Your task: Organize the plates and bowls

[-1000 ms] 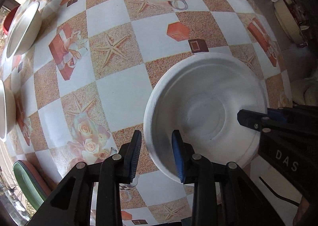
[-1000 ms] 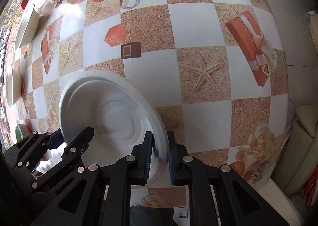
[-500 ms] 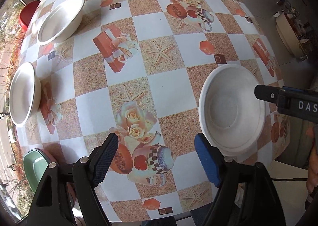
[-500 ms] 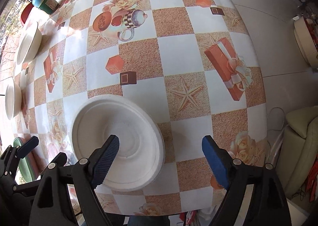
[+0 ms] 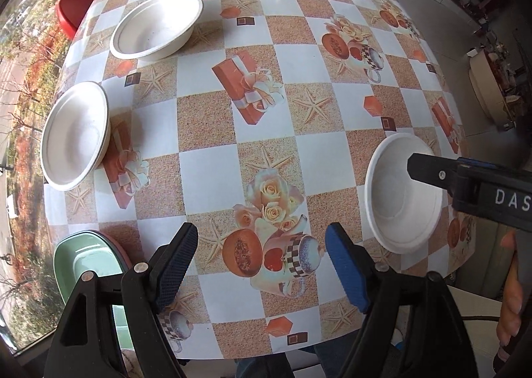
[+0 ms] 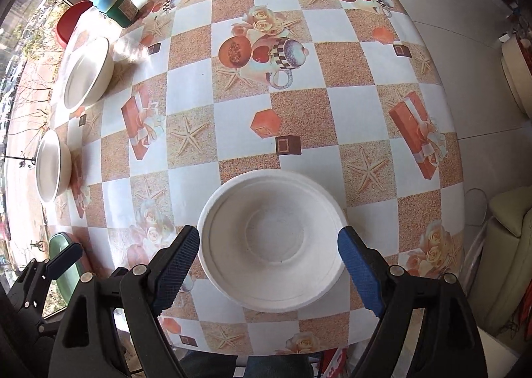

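Both grippers have risen off the bowl [image 6: 272, 241] at the table's [image 6: 349, 105] 5 o'clock edge; right gripper [image 6: 269, 265] and left gripper [image 5: 259, 265], wide open, empty, should approach the next rim squarely.

The left claw [image 5: 259, 258] is held wide open above the near edge of the round bench [image 5: 232, 151], which is covered by a checked cloth printed with starfish and roses. A white moulded-fibre bowl [image 5: 395, 205] is seen upright at the bench's right edge, partly crossed by the black finger of the right claw [image 5: 465, 185]. Two more white bowls [image 5: 156, 25] [image 5: 74, 135] are set along the far left side, well apart. A pale green rectangular dish [image 5: 79, 265] is stacked on a pink one at the near left edge.
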The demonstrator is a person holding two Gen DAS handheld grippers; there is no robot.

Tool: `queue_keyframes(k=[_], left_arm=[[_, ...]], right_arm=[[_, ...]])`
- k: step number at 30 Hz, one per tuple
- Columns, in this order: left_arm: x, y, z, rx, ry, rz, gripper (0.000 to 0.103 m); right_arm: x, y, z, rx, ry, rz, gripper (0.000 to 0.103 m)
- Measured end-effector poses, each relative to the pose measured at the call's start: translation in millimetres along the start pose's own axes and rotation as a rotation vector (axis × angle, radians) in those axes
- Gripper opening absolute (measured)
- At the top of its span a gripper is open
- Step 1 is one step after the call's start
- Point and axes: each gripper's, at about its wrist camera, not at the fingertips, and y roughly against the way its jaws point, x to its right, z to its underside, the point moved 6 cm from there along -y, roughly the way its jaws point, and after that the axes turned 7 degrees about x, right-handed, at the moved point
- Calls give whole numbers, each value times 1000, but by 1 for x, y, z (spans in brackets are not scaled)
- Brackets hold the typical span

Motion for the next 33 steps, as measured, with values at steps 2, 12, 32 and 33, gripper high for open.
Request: queue_keyframes(k=[2,12,32,33], left_arm=[[-10,3,-2,5,28,-4,82],[-66,21,-14,59,167,-57,82],[-199,31,-38,135,411,-210,82],[-208,29,-36,133,434,-220,82]], right_arm=[[-14,0,1,-6,20,-23,86],[-77,-2,6,-39,87,-101,86],[-182,-12,-17,-46,200,-180,86],[-187,-14,-19,-47,202,-186,86]])
